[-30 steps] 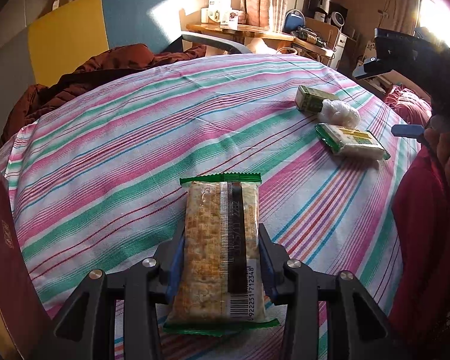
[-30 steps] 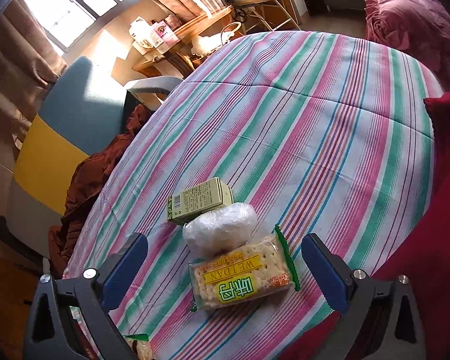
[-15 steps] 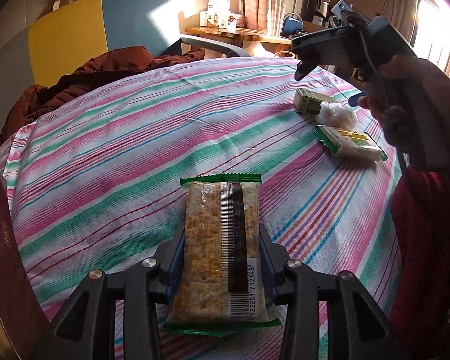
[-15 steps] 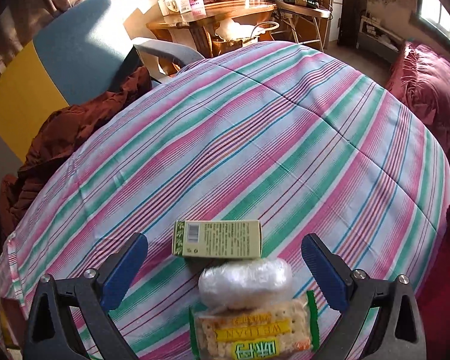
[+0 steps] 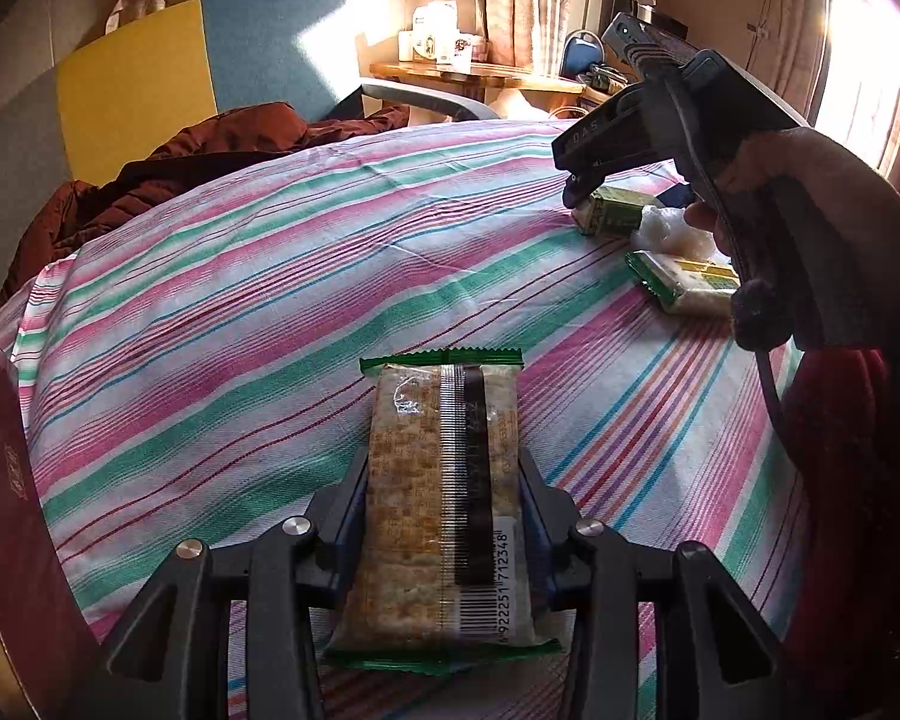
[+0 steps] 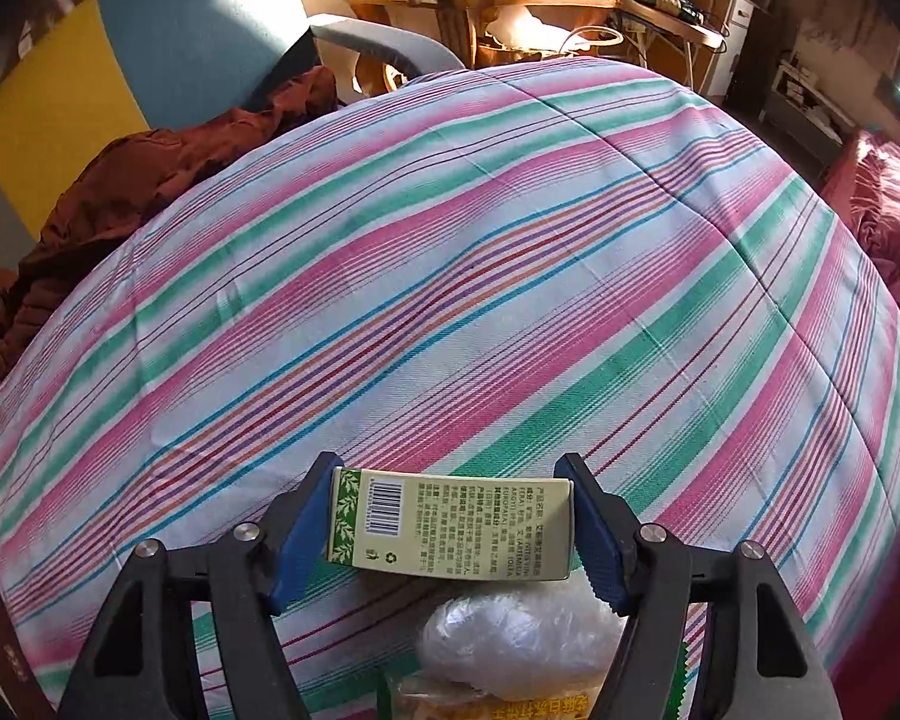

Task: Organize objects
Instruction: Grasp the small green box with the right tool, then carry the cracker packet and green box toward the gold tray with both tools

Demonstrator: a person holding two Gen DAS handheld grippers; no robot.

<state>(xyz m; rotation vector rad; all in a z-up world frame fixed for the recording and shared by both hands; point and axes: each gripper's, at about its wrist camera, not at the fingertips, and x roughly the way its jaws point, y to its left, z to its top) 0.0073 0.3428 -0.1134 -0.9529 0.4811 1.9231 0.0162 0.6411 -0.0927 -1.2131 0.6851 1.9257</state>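
My left gripper is shut on a cracker packet with green ends, held just over the striped cloth. My right gripper has its blue pads on both ends of a small green box; the box still lies on the cloth. The left wrist view shows the right gripper over that box. Behind the box lie a white plastic-wrapped lump and a second cracker packet, also in the left wrist view.
A brown jacket lies at the table's far left edge by a blue and yellow chair. A dark red box stands at the near left. A wooden side table stands beyond.
My right gripper came down toward the green box and its jaws narrowed until the pads reached both ends. My left gripper and its cracker packet stayed still.
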